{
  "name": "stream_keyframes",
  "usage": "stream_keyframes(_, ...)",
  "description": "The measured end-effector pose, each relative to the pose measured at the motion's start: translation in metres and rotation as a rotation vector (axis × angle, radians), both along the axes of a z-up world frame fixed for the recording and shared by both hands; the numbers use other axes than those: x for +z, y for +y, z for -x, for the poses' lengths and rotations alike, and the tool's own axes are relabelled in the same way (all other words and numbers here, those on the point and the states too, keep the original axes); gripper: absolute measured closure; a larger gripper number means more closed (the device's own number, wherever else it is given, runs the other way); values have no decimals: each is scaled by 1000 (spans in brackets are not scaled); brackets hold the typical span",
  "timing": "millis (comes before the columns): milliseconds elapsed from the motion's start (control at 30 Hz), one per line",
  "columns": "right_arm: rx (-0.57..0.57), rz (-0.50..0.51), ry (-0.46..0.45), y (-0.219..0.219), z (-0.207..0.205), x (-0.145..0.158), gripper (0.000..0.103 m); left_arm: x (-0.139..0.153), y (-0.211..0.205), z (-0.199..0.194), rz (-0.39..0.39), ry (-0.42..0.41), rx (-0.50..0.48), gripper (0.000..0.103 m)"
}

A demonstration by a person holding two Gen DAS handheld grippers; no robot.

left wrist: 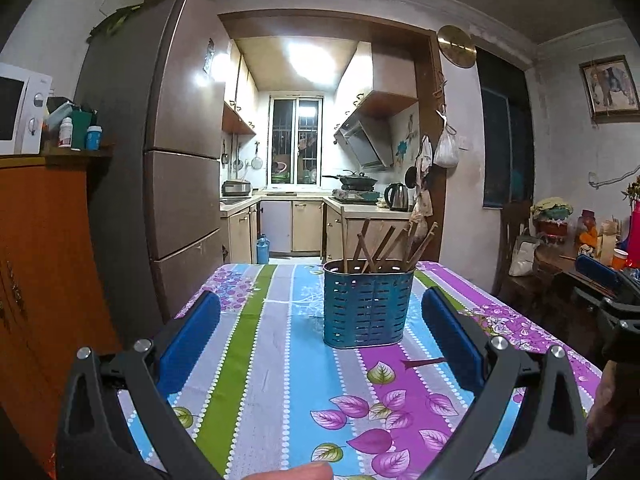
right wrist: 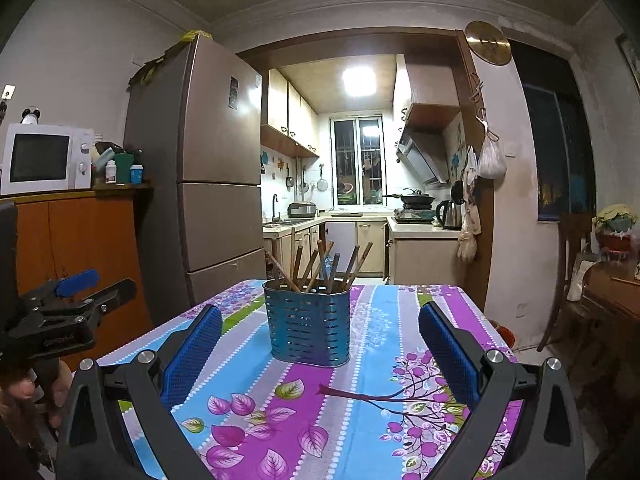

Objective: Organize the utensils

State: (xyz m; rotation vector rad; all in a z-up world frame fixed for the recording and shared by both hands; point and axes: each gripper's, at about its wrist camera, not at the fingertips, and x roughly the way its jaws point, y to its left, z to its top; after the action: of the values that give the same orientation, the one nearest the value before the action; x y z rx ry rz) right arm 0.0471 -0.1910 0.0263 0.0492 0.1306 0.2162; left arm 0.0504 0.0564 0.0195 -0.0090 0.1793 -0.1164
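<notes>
Both tools empty, jaws spread wide: left tool (left wrist: 320,340), right tool (right wrist: 320,344), hovering over the near tabletop (left wrist: 280,380). Blue perforated caddy (left wrist: 368,304) stands dead ahead of both, slightly right of the left tool's centreline and slightly left of the right's. Wooden chopsticks (left wrist: 384,246) inside it lean fanned, long axes near upright. Neither tool looks clearly nearer.

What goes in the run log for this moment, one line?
left gripper: open, empty | right gripper: open, empty | chopsticks: upright in blue holder | holder: on floral tablecloth, untouched
</notes>
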Motion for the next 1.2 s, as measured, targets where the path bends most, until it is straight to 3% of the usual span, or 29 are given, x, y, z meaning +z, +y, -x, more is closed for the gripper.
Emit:
stream_keyframes(600, -32, -13, -53, 3, 37, -8, 5, -12, -12, 34, -7, -34, -35, 6)
stream_keyframes(1200, -44, 1, -71, 11, 146, -26, 5, -21, -9, 116, -12, -54, -58, 6)
